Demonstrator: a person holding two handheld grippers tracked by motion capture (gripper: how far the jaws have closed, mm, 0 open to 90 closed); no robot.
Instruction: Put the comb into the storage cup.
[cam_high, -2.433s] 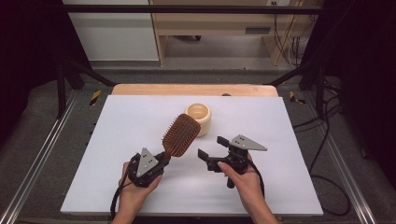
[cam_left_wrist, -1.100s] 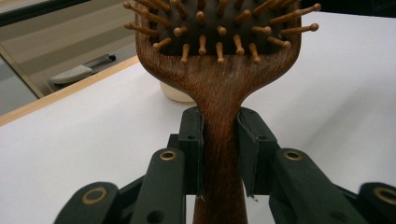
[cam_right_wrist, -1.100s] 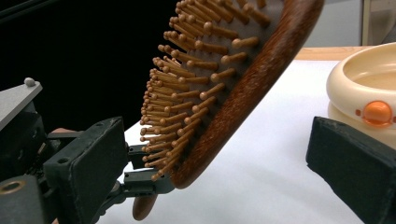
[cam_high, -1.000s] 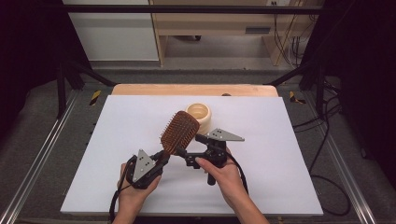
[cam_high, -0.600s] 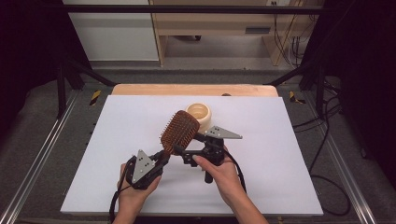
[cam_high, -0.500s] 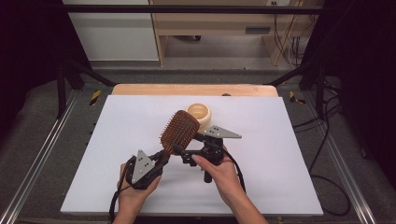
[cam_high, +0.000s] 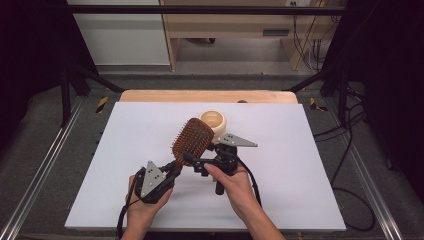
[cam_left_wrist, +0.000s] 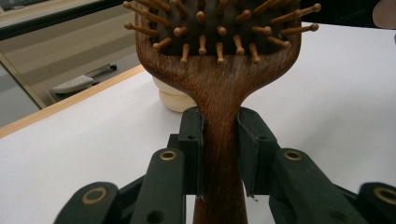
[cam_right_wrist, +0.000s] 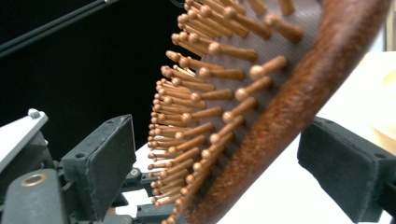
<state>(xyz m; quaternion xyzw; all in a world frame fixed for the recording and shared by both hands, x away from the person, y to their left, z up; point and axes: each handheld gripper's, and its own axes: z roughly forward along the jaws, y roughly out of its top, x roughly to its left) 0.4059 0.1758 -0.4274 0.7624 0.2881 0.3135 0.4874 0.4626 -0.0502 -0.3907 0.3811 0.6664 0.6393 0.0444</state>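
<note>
A wooden hairbrush (cam_high: 193, 140) is held aloft above the near middle of a white table (cam_high: 125, 140), its handle clamped between the jaws of the left gripper (cam_high: 172, 167), which grips just below the bristled head, as the left gripper view makes plain. The right gripper (cam_high: 192, 161) comes in from the right with its jaws apart, one on the bristle side and one behind the wooden back of the head; they appear not yet to touch it, though that gripper's own close view is too blurred to be sure. Judged from this, a handover is half made: the brush is lifted and presented, the second grasp is lined up, and closing, release and setting down remain. A cream bowl (cam_high: 213, 121) stands just beyond the brush head, the one obstacle close by on the far side. To left, right and near, the tabletop lies open, its edges well apart from both hands.
</note>
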